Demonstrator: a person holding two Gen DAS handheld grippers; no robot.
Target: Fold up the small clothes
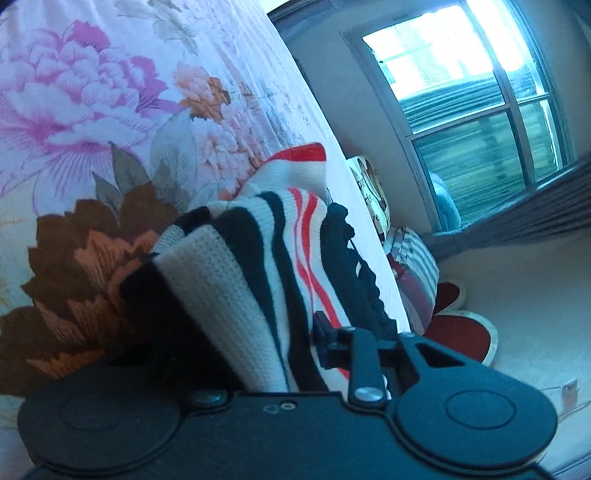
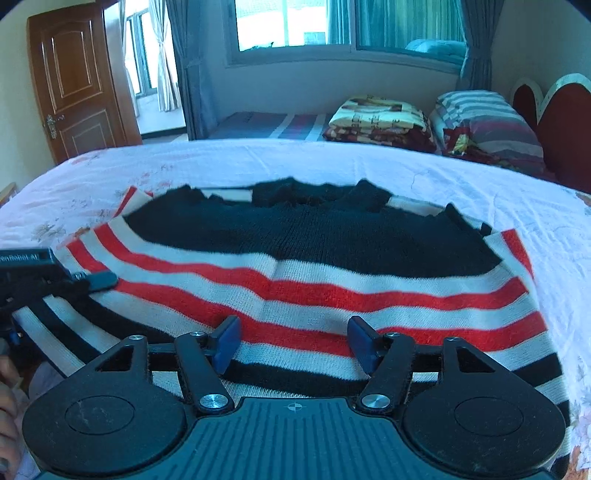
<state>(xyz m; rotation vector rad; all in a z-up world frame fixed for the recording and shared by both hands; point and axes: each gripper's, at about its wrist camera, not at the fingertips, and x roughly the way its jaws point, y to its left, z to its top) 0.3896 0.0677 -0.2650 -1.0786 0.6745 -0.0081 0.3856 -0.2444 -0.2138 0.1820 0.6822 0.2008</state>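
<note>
- Knit wool, striped black, white and red: a small sweater point(image 2: 314, 266) lies spread flat on the bed, collar edge away from the person, hem toward the right gripper.
- Far left of the right wrist view: the black left gripper point(image 2: 79, 279) sits at the sweater's left edge. In its own view the knit bunches up thick between its jaws, which appear clamped on the fabric. Judged purpose: holding a sleeve or side edge, ready to carry it across for a fold.
- Lower left corner, same view: part of the person's hand point(image 2: 7, 413) behind that tool.
- Centre: the right gripper point(image 2: 293, 341), blue pads, jaws standing apart over the lower stripes near the hem. Nothing pinched; the pads sit above the cloth or just on it, hard to say which. Likely placed to pin or take the hem while the left side is lifted.
- Surface: a pale pink bed sheet with large printed flowers point(image 1: 92, 99), lightly creased, soft underfoot for a fold, so edges may drag rather than slide.
- Room, left to right: a brown panelled wooden door point(image 2: 79, 77); grey curtains point(image 2: 181, 66) and a wide window point(image 2: 347, 26); a folded patterned blanket point(image 2: 376, 118) beside a striped pillow point(image 2: 487, 122); a dark red headboard point(image 2: 557, 122) at far right.
</note>
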